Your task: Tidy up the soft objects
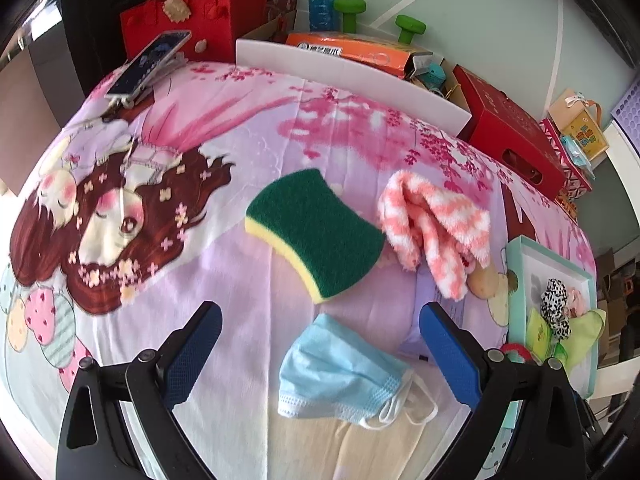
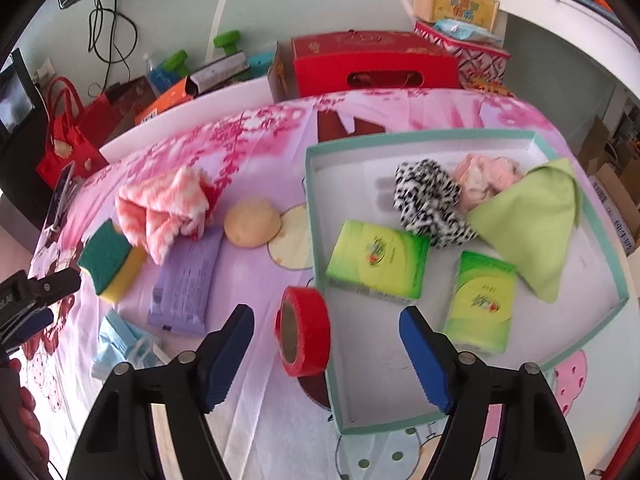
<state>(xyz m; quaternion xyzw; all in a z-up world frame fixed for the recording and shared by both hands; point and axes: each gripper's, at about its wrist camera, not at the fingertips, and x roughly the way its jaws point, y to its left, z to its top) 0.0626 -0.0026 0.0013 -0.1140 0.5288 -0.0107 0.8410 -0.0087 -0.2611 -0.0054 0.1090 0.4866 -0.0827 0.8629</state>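
My left gripper [image 1: 320, 352] is open and hangs over a light blue face mask [image 1: 340, 376] on the pink sheet. A green and yellow sponge [image 1: 316, 232] and a pink and white fuzzy cloth [image 1: 432, 224] lie just beyond it. My right gripper [image 2: 326, 352] is open, with a red tape roll [image 2: 304, 332] between its fingers, at the near left edge of a teal-rimmed box [image 2: 316, 216]. The box holds two green tissue packs [image 2: 378, 260], a black and white scrunchie [image 2: 428, 200], a pink cloth [image 2: 488, 176] and a green cloth [image 2: 536, 220].
A purple wipes pack [image 2: 186, 280] and a beige round puff [image 2: 252, 222] lie left of the box. A phone on a stand [image 1: 150, 64] sits at the far left. Red bags, boxes, green dumbbells [image 1: 348, 14] and a bottle line the back edge.
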